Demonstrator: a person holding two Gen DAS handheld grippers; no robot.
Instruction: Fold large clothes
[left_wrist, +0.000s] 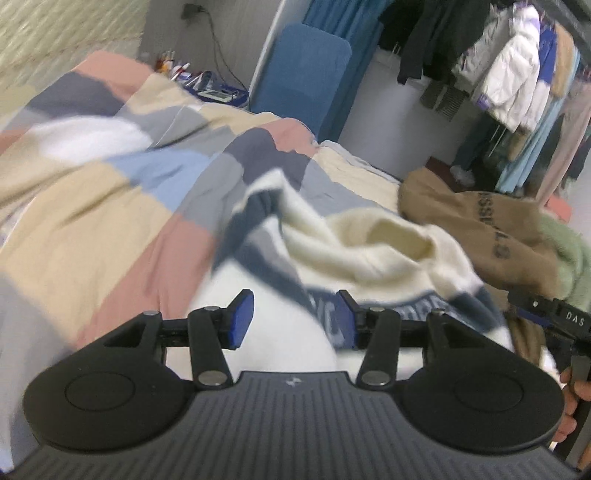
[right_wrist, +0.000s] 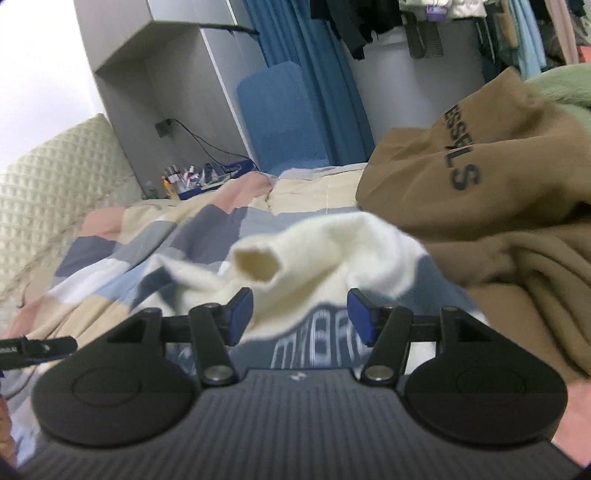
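A cream sweater (left_wrist: 369, 251) with navy and grey stripes and lettering lies crumpled on the bed, one sleeve opening turned up. In the left wrist view my left gripper (left_wrist: 295, 308) hovers just above its near part, jaws open, blue pads clear of the cloth. The right wrist view shows the same sweater (right_wrist: 314, 240) below my right gripper (right_wrist: 300, 308), which is also open and holds nothing. The right gripper's tip (left_wrist: 546, 317) shows at the right edge of the left view. The left gripper's tip (right_wrist: 37, 347) shows at the left edge of the right view.
A patchwork duvet (left_wrist: 110, 206) covers the bed. A brown hoodie (right_wrist: 498, 221) and a green fleece (right_wrist: 554, 85) are piled right of the sweater. Behind stand a blue padded panel (left_wrist: 303, 74), a cluttered nightstand (right_wrist: 199, 177) and a rack of hanging clothes (left_wrist: 517, 74).
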